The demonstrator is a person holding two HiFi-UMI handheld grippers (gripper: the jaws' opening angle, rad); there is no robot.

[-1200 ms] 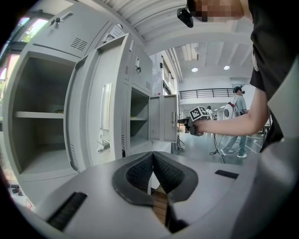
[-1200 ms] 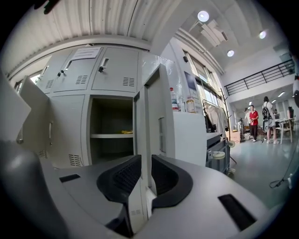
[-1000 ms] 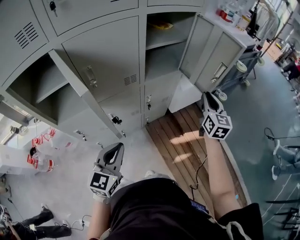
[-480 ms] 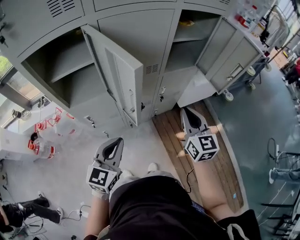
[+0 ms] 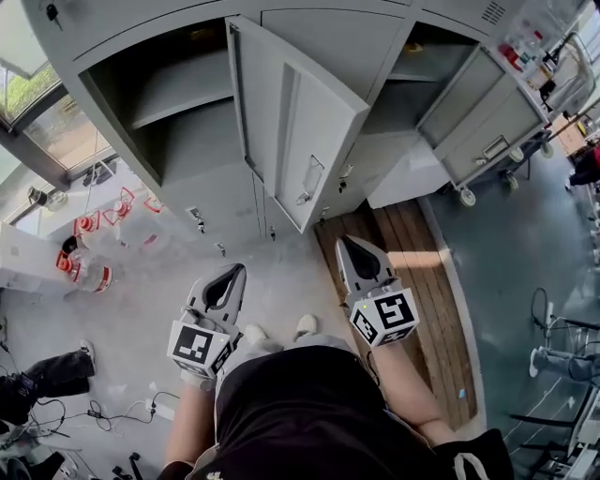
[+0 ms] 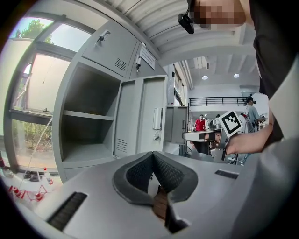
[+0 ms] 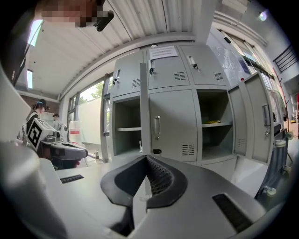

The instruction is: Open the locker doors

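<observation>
At the left of the grey metal locker bank (image 5: 141, 23), one compartment (image 5: 178, 141) stands open, with a grey shelf (image 5: 183, 89) across it. Its grey metal door (image 5: 300, 112) is swung wide toward the person, a small metal handle (image 5: 312, 178) on its face. Below, over the pale floor (image 5: 141, 309), the left gripper (image 5: 236, 270) is clenched on nothing, tips met, well apart from that door. The right gripper (image 5: 344, 240), near it at the edge of the brown slatted wooden platform (image 5: 427, 281), is likewise clenched and empty, pointing toward the lockers. Further right, a second compartment (image 5: 398, 103) is open, its grey door (image 5: 483, 117) swung out rightward.
</observation>
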